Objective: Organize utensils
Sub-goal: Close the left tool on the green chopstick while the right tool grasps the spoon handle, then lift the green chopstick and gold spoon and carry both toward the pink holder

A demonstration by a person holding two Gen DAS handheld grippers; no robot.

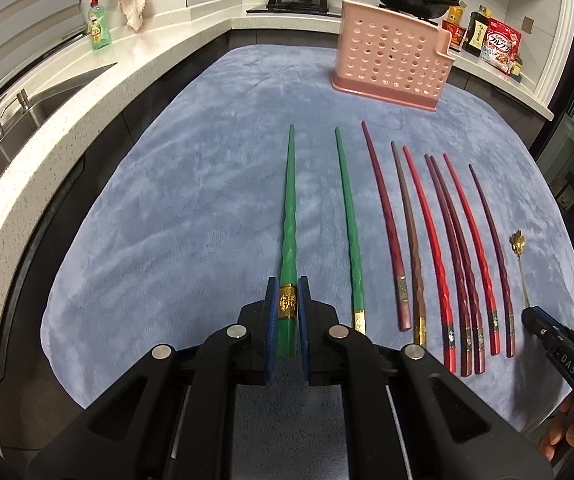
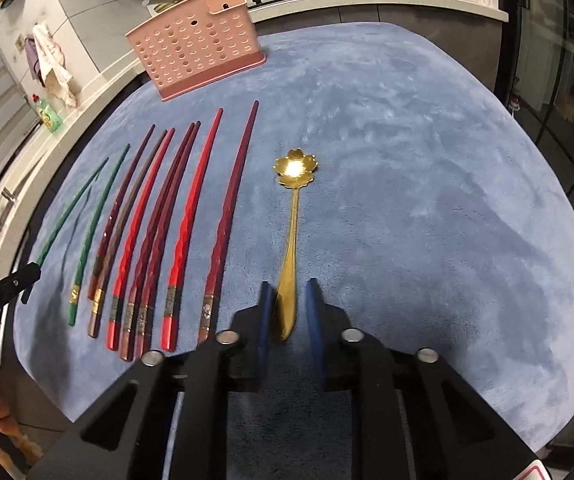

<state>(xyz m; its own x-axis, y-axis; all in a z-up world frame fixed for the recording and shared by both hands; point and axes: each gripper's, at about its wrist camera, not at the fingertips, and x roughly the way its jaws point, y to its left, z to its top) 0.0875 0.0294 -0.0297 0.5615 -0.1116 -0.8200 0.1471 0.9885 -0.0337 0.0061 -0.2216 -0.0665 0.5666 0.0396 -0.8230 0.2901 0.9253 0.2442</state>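
Chopsticks all lie outside the pink holder (image 1: 391, 60); your left gripper (image 1: 288, 312) clamps one green chopstick (image 1: 289, 208), your right gripper (image 2: 289, 312) brackets the gold spoon (image 2: 293, 216) narrowly, unclamped.

Blue-grey plush cloth (image 1: 167, 200). Green chopstick (image 1: 289, 216) with a gold patterned band, between the left gripper (image 1: 288, 304) blue pads. Gold flower-bowled spoon (image 2: 291, 240) between the right gripper (image 2: 289, 300) pads. Red and maroon chopsticks (image 2: 183, 232) between the two, gold-banded. Pink holder (image 1: 391, 56) beyond, dotted with holes.
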